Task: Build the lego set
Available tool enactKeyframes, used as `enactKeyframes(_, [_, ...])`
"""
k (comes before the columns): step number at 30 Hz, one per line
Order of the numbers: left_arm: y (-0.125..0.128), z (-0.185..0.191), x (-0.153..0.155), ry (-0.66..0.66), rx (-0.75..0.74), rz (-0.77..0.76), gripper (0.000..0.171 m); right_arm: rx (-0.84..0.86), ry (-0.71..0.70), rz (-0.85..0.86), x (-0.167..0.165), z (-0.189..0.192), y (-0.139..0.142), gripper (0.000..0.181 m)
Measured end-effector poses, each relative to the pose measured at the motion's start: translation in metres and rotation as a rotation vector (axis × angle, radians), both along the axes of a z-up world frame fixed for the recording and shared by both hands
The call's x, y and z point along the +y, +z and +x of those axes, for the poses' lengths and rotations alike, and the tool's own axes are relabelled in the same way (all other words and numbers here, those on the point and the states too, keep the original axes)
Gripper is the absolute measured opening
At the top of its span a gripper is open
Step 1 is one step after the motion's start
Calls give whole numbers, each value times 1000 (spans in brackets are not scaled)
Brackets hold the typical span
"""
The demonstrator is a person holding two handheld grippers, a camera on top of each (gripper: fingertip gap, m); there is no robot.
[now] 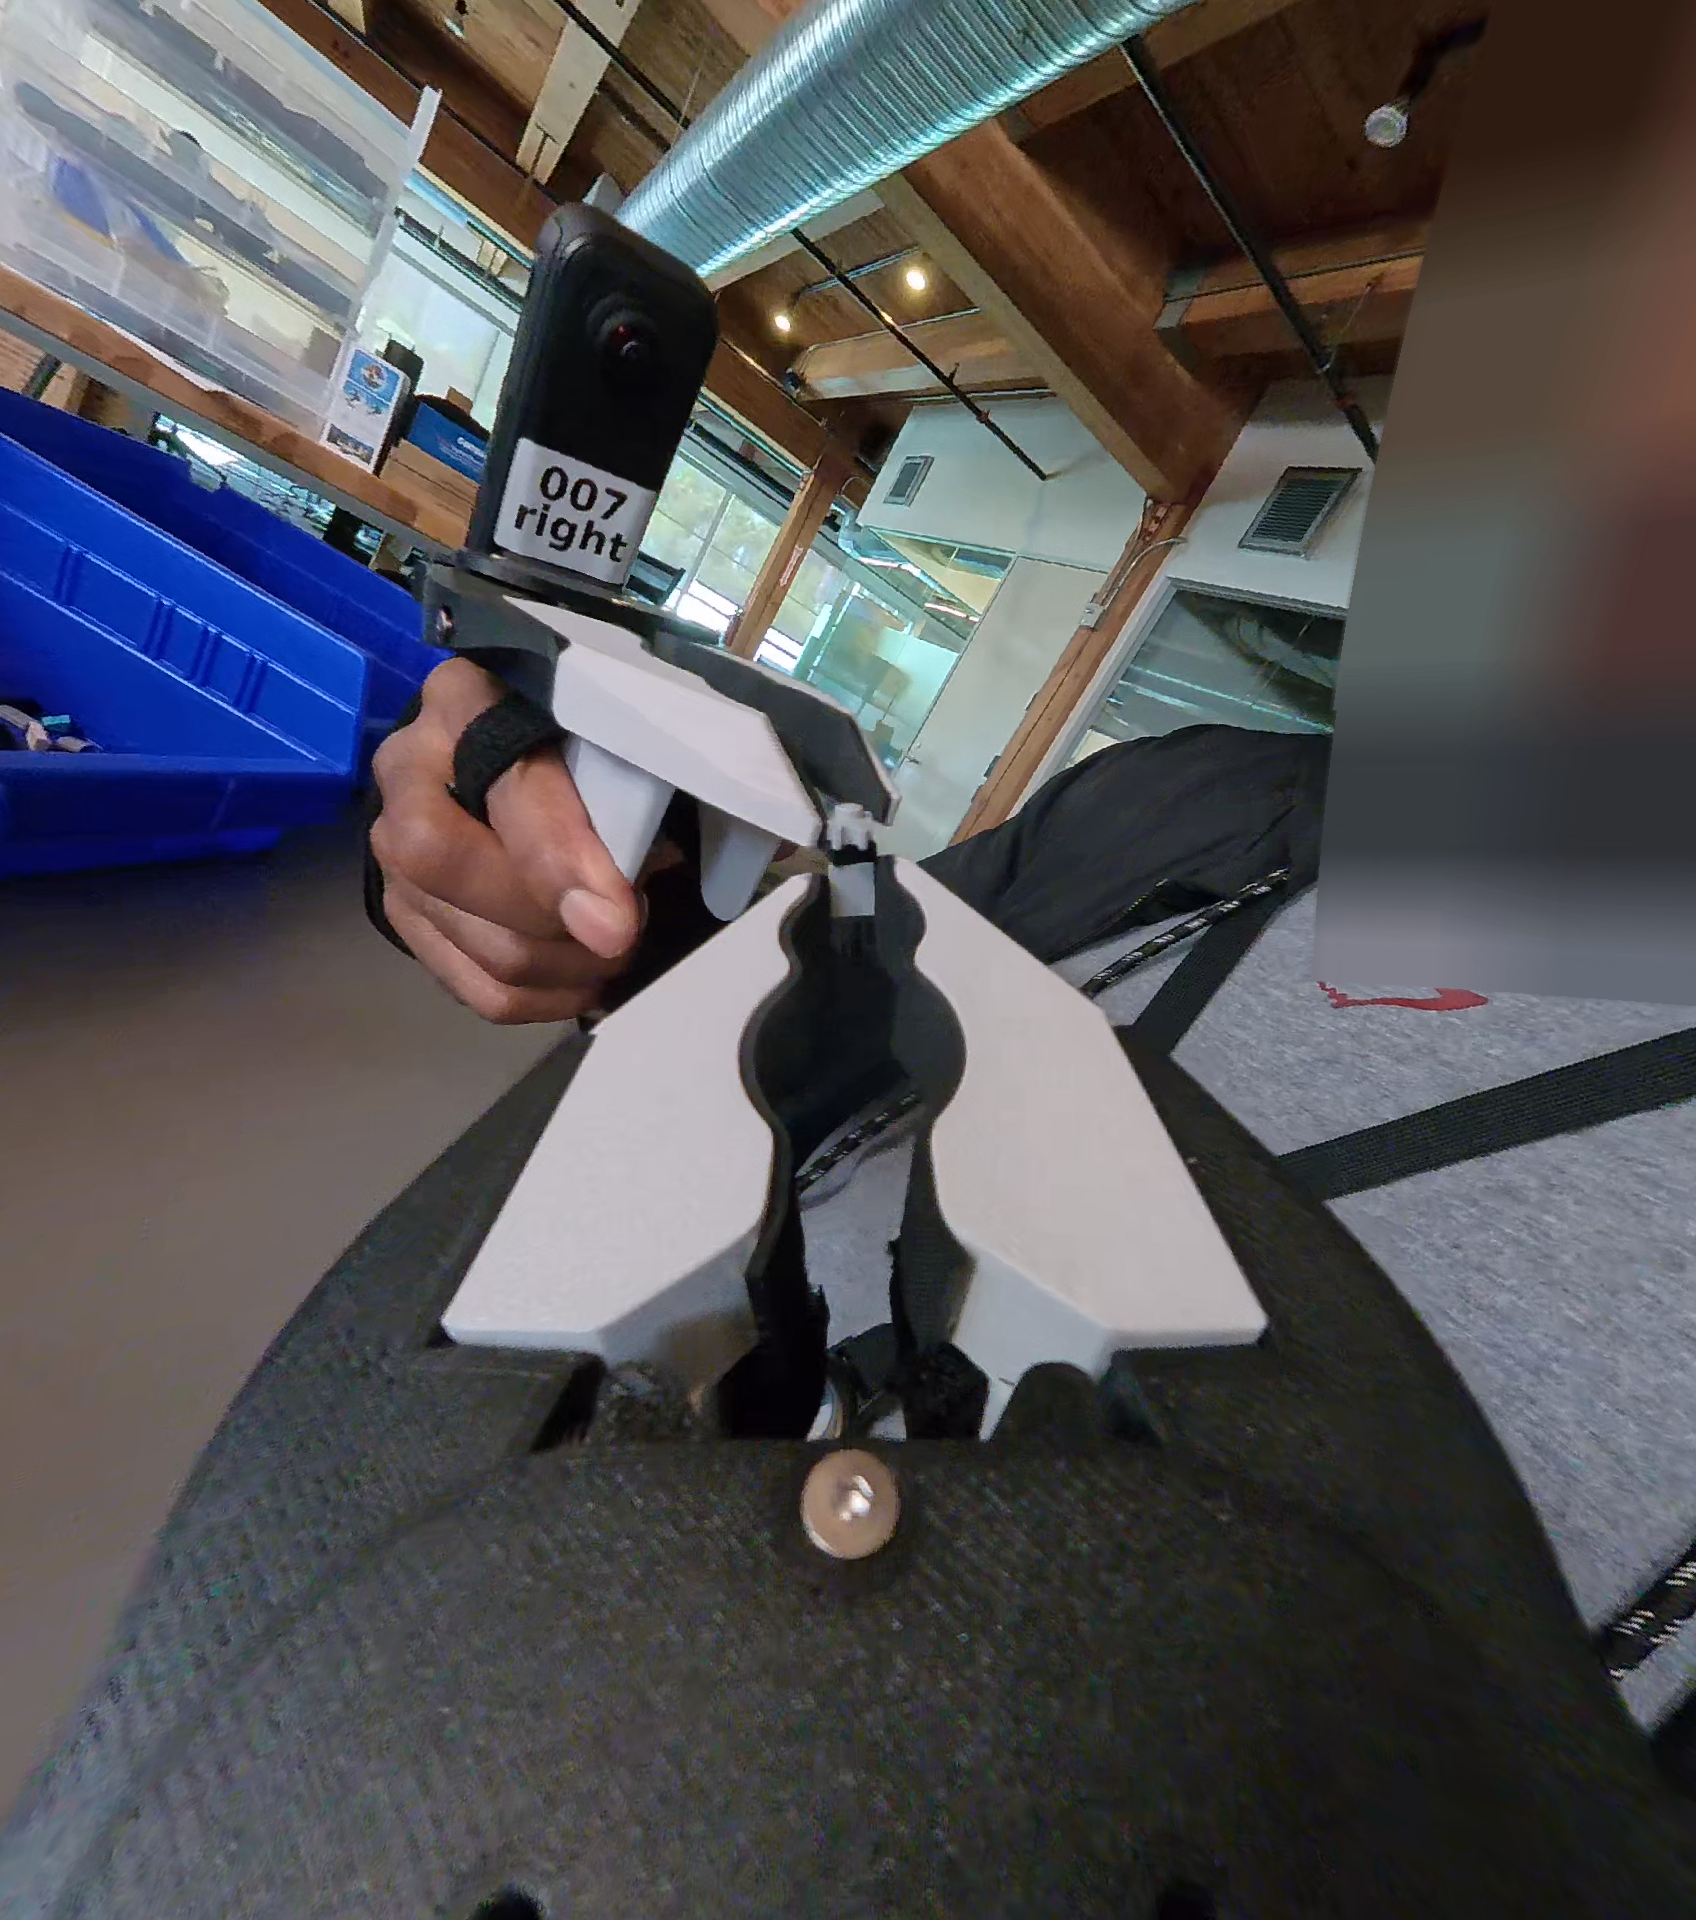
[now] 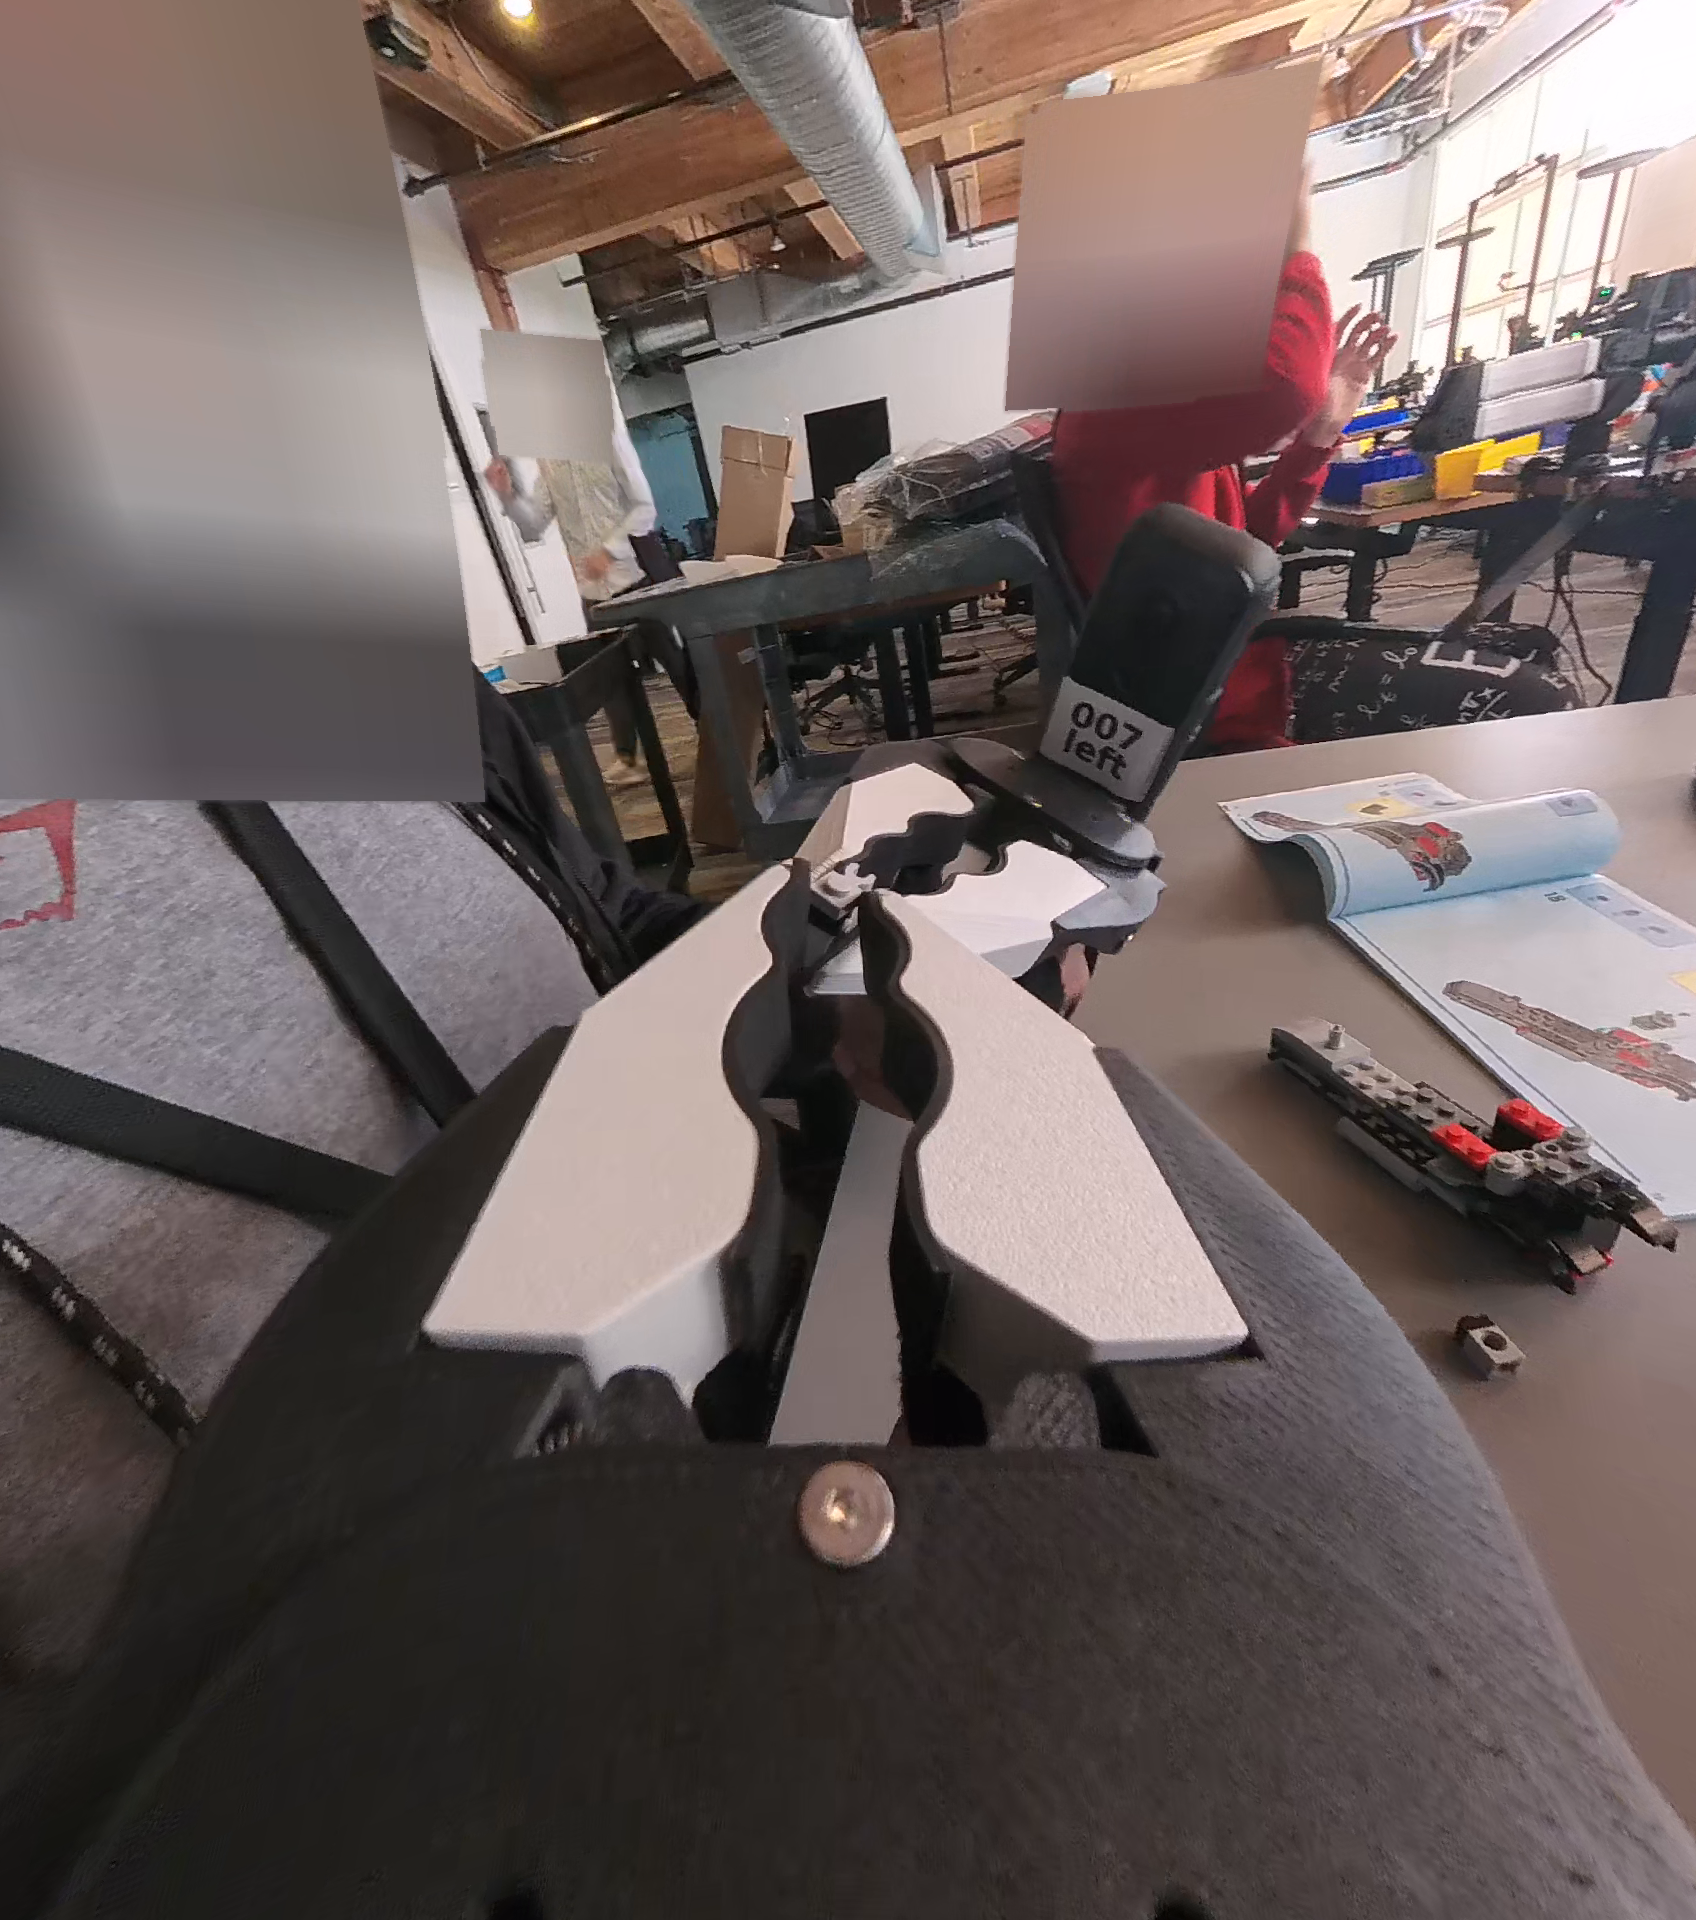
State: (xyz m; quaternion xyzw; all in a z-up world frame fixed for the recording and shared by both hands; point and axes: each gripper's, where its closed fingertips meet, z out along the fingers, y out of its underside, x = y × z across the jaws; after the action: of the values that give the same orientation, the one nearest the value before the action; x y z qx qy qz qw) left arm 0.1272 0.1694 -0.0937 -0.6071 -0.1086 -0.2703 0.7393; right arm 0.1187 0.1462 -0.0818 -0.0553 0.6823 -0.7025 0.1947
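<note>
Both grippers are held up off the table, tip to tip in front of a grey fleece top crossed by black woven straps. In the left wrist view, the left gripper (image 1: 849, 888) is seen with its matte white, wavy-edged fingers (image 1: 657, 1122) clenched at the tips on a small pale grey lego piece (image 1: 854, 896), narrow and upright. The right gripper (image 1: 839, 826) meets it from above and the left, its angular white fingers closed on a small white, knobbed lego part (image 1: 849, 831) with a black band beneath it. Whether the two pieces are already joined cannot be told. The right gripper is grasped by a hand (image 1: 491, 883) with a black fabric loop round one finger, and a glossy black camera (image 1: 605, 395) with a white label is carried on top.

In the right wrist view, the right gripper (image 2: 839, 883) is shown pinching the same white knobbed part (image 2: 849, 881), with the left gripper (image 2: 828, 857) closed against it from the far side.

On the smooth grey-brown table (image 2: 1446, 1507) to the right, a long, studded lego model (image 2: 1467, 1143) of dark grey and black bricks with red accents is laid, its far end overlapping an open instruction booklet (image 2: 1550, 935) of pale blue glossy pages. A single small grey brick (image 2: 1488, 1348) with a round hole lies just near of the model. A ribbed blue plastic bin (image 1: 117, 665) with a few loose grey pieces is seen to the left in the left wrist view
</note>
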Motion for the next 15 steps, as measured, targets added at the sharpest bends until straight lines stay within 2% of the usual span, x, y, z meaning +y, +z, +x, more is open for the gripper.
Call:
enactKeyframes(10, [1, 0, -1, -44, -59, 42, 8, -8, 10, 7, -2, -1, -1, 11])
enactKeyframes(15, [3, -3, -6, -42, -68, 74, 8, -11, -55, -6, -3, -6, 3, 11])
